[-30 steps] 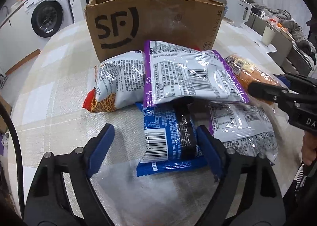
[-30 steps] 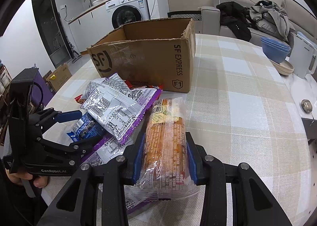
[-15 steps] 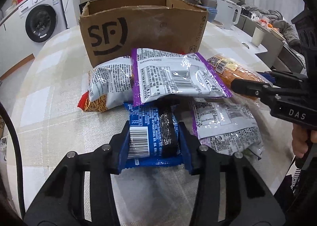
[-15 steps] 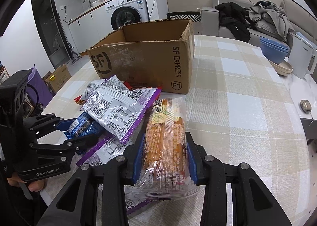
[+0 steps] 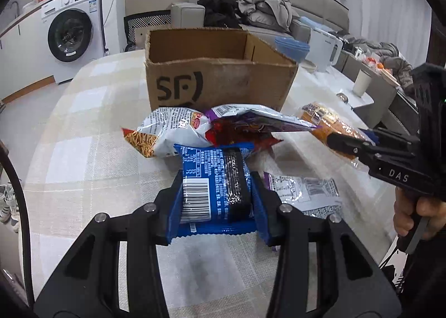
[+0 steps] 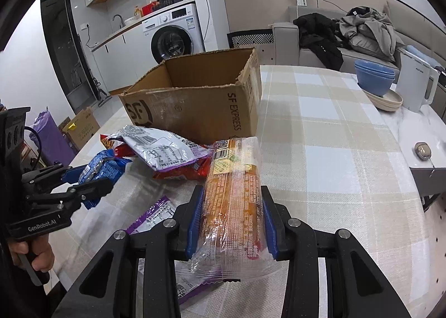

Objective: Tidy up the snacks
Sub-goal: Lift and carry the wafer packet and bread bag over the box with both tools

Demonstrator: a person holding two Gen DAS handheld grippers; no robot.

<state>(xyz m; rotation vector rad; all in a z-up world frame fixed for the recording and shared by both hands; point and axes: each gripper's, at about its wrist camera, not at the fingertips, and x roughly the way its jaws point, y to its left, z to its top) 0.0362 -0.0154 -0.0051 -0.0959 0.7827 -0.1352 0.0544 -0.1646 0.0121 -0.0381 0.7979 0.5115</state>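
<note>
My left gripper (image 5: 216, 201) is shut on a blue cookie pack (image 5: 214, 187) and holds it lifted off the checked tablecloth. My right gripper (image 6: 231, 220) is shut on an orange snack in clear wrap (image 6: 234, 192). Ahead stands the open cardboard box (image 5: 220, 81), marked SF, with nothing visible inside. In front of it lie a white noodle-snack bag (image 5: 167, 131) and a purple-edged silver bag (image 5: 259, 120) over a red pack (image 5: 239, 137). Another purple-edged bag (image 5: 303, 190) lies flat to the right. In the right wrist view the blue pack (image 6: 103, 167) hangs in the left gripper (image 6: 83, 181).
Stacked blue bowls (image 6: 375, 78) on a plate and a white kettle (image 6: 416, 84) stand at the table's far right. A white cup (image 5: 362, 81) sits on a side surface. A washing machine (image 5: 72, 36) and a sofa with clothes (image 5: 264, 9) lie beyond the table.
The left gripper closed on the blue cookie pack and lifted it up and back from under the pile; the purple-edged bag on top tipped up. The right gripper kept still, holding the orange snack.
</note>
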